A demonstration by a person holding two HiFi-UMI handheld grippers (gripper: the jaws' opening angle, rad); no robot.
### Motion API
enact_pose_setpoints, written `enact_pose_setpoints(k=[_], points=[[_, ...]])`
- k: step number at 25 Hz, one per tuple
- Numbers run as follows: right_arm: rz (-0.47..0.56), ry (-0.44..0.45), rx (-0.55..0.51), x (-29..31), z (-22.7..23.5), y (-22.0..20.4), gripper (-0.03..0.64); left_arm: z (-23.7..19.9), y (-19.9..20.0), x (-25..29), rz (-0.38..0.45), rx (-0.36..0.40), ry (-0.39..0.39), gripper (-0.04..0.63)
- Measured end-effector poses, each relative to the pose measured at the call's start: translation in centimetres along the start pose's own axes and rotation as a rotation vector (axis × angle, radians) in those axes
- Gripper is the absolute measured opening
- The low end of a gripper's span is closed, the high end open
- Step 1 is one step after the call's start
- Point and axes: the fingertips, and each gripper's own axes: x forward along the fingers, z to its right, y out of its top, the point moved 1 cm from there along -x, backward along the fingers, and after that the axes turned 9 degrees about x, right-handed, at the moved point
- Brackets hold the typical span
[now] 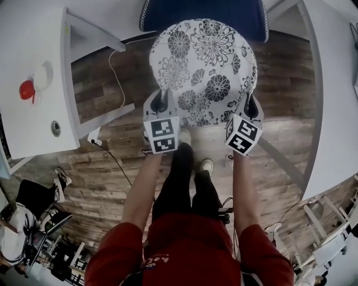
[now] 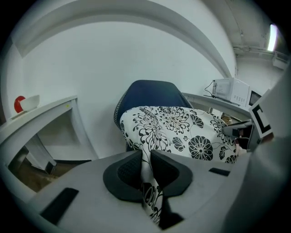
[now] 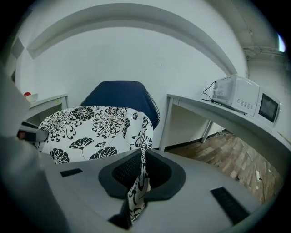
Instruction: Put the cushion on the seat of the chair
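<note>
A round white cushion (image 1: 204,70) with black flower print hangs in front of me, held level above the floor. My left gripper (image 1: 160,106) is shut on its near left edge, and the fabric (image 2: 148,175) runs down between the dark pads. My right gripper (image 1: 248,109) is shut on the near right edge, with a fold of the cover (image 3: 140,182) pinched between its pads. The blue chair (image 1: 204,14) stands just beyond the cushion; its backrest (image 2: 152,94) rises behind the cushion (image 2: 177,129), and the seat is hidden under it.
A white desk (image 1: 28,84) at the left carries a red and white object (image 1: 33,84). A long white counter (image 1: 333,95) runs along the right, with a microwave (image 3: 236,95) on it. A white cable (image 1: 114,72) trails over the wooden floor (image 1: 112,167).
</note>
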Motion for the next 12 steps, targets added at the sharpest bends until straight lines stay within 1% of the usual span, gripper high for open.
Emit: enact_pose_setpoints(k=[5, 12], points=[[-0.045, -0.01, -0.003, 2.4, 0.3, -3.0, 0.044, 0.2, -2.6, 3.0, -0.044, 0.005, -0.009, 0.057], [-0.071, -0.024, 0.008, 4.8, 0.3, -5.8, 0.044, 0.2, -5.6, 6.1, -0.075, 0.02, -0.033, 0.057]])
